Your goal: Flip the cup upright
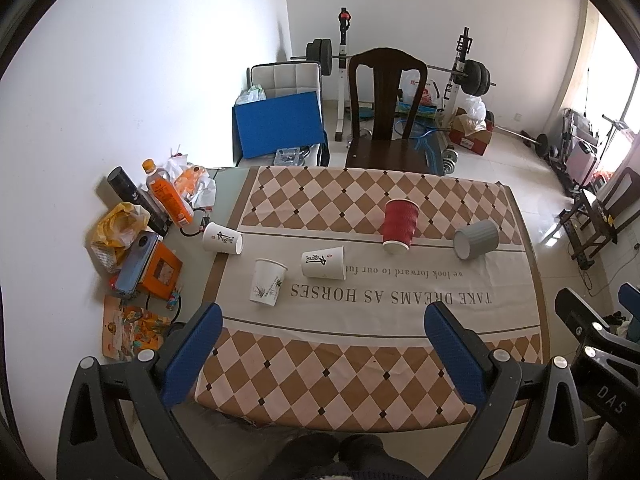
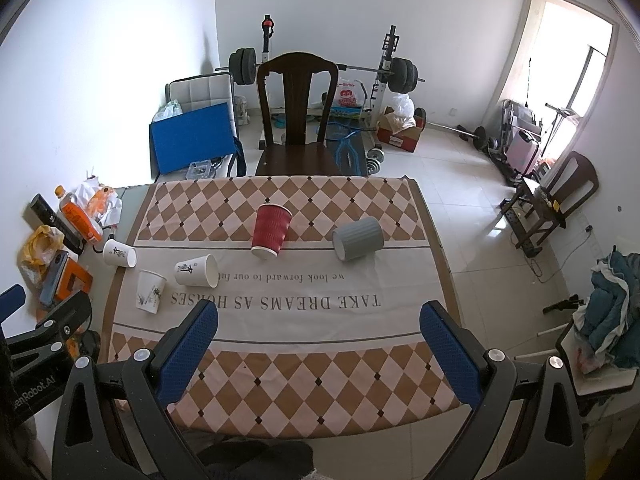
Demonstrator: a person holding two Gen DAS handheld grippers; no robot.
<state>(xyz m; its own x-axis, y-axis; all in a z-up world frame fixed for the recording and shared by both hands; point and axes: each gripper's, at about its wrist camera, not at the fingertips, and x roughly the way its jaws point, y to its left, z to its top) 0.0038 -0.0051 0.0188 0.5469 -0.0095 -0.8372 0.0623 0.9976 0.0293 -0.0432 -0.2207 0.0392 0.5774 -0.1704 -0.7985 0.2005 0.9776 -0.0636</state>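
Several cups sit on the checkered tablecloth (image 1: 360, 380). A red ribbed cup (image 1: 399, 226) (image 2: 271, 231) stands mouth down. A grey ribbed cup (image 1: 476, 239) (image 2: 357, 238) lies on its side. A white cup with black characters (image 1: 323, 263) (image 2: 196, 270) lies on its side. Another white cup (image 1: 222, 238) (image 2: 119, 253) lies on its side at the cloth's left edge. A white cup with a plant print (image 1: 268, 282) (image 2: 150, 291) stands upright. My left gripper (image 1: 323, 322) and right gripper (image 2: 319, 320) are both open and empty, above the table's near edge.
Clutter lies at the table's left: an orange drink bottle (image 1: 166, 196), a black can (image 1: 132, 196), a yellow bag (image 1: 120, 224) and an orange box (image 1: 160, 270). A dark wooden chair (image 1: 384, 112) stands behind the table. Weights and a blue board (image 1: 278, 124) are beyond.
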